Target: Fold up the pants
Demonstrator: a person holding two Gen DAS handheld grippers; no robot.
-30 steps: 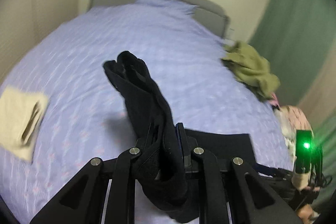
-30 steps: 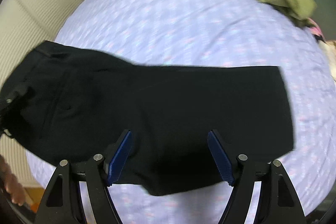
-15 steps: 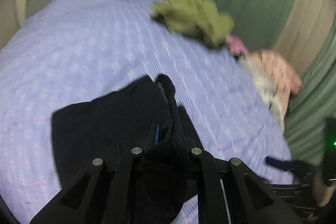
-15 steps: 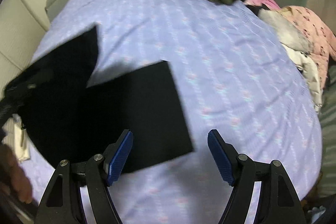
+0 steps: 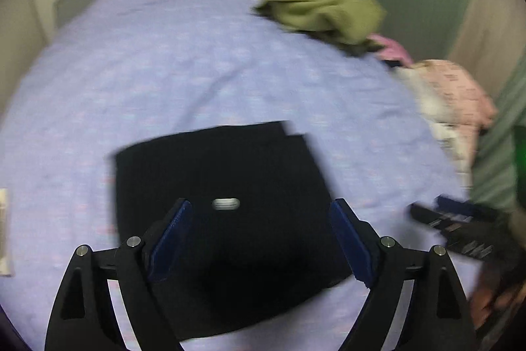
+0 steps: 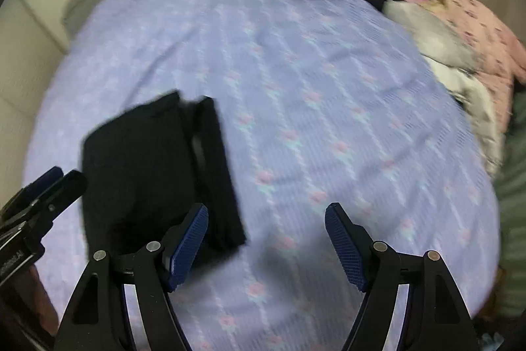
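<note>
Pants (image 5: pixel 223 199) lie folded, lower centre, flat on bed (image 5: pixel 164 71). Left gripper (image 5: pixel 259 239) and right gripper (image 6: pixel 266 242) both spread apart, holding nothing; fold looks complete.

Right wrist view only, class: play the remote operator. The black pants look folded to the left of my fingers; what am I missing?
Observer: On the left wrist view, the left gripper is open over the black pants, holding nothing.
Operator: Anything on the fabric?
Observer: A small silvery oblong piece shows on top.
Operator: Anything else on the bed?
Observer: A pale cloth lies at the far left edge.
</note>
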